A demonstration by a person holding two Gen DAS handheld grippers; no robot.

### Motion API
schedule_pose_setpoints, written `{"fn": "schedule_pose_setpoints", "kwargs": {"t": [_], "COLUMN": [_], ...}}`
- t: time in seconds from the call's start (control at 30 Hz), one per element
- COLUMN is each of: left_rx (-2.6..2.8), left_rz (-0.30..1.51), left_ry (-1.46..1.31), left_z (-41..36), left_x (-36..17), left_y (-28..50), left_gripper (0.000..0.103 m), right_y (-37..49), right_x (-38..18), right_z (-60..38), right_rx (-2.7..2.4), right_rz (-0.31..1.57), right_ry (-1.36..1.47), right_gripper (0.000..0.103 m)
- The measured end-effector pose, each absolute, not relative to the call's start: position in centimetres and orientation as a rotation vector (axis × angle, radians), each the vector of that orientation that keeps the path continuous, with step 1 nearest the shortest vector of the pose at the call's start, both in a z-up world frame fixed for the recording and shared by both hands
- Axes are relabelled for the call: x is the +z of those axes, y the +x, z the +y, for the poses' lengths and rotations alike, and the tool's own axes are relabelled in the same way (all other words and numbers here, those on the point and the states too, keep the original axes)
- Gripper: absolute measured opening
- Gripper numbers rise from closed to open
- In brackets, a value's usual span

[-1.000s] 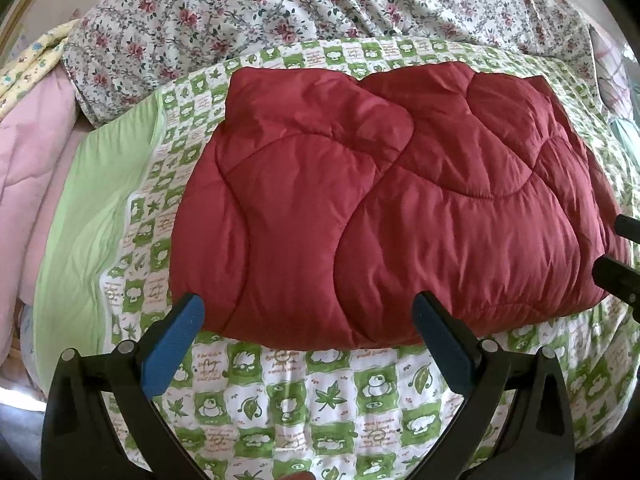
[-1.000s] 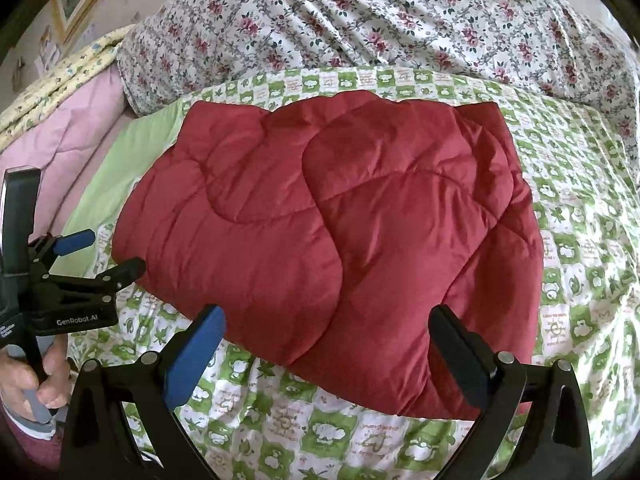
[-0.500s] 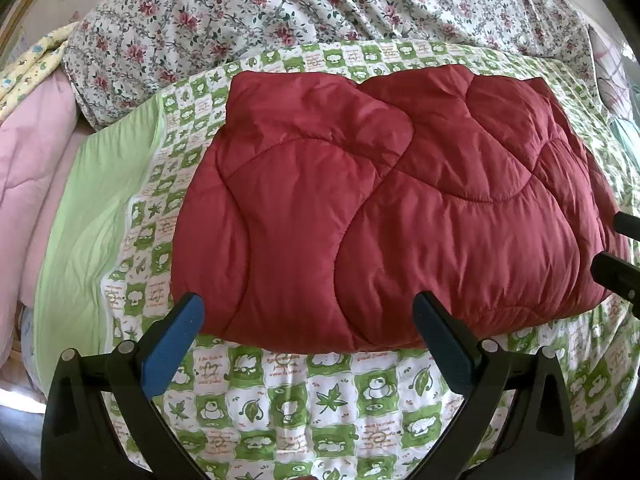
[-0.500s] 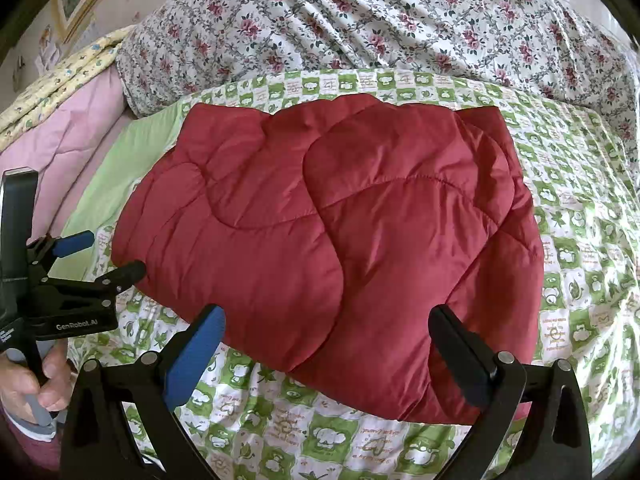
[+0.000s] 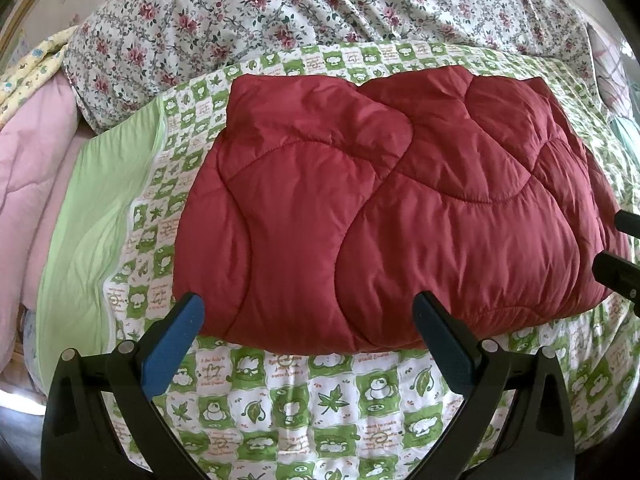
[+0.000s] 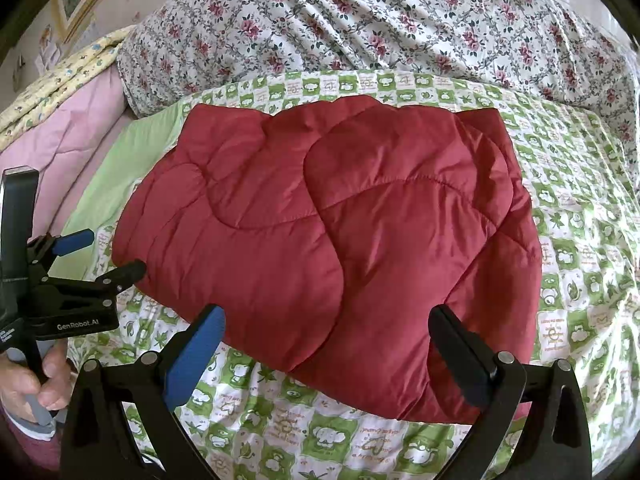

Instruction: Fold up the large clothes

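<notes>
Nearest the cameras, both grippers hung over the front of the bed with nothing in them. The left gripper (image 5: 308,330) had its jaws spread wide, one blue-padded finger (image 5: 172,346) and one dark finger (image 5: 444,344) just short of the near edge of the garment. The right gripper (image 6: 324,350) was likewise wide apart and bare, its fingertips level with that same near edge. In the right wrist view the left gripper also showed from the side, gripped by the person's left hand (image 6: 30,376).

Just beyond the fingers lay the one task item: a red quilted padded garment (image 5: 380,216), folded into a compact, puffy block and resting flat on the green-and-white checked quilt (image 5: 320,400). No sleeve or loose hem trailed outside the block that I could see.

By my judgement the fold was done or nearly so, and this was the release or check stage. A further move, if any, would call for pinching the thick near edge with both grippers together and carrying it over evenly, since the slippery fill would likely spring open.

Farther back lay a plain green border strip (image 5: 96,216) of the quilt at the left, a pink comforter (image 5: 28,184) beyond it, and a rose-print floral bedcover (image 5: 320,12) heaped across the far side.

Count: two grippers, one red garment, one checked quilt, one pink comforter, one floral bedcover.
</notes>
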State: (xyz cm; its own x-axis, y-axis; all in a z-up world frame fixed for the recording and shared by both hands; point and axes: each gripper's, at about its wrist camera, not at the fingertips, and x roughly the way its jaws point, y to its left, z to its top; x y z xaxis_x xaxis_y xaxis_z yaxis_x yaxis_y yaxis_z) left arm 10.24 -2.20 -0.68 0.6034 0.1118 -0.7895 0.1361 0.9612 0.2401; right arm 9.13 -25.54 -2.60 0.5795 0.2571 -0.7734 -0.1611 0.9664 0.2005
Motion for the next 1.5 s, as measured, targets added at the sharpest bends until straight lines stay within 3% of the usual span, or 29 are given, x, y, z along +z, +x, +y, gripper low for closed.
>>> {"fn": "schedule_pose_setpoints", "kwargs": {"t": [1.5], "left_rx": [-0.010], "left_rz": [0.910], "left_ry": [0.290], "left_z": [-2.36], "left_x": [-0.23], "left_y": [10.17], "left_gripper": [0.103], "right_y": [9.34], "right_x": [-2.02], "right_z": [-26.02], "right_rx": [0.237], "right_rz": [0.918], "right_ry": [0.108], "right_gripper": [0.102]}}
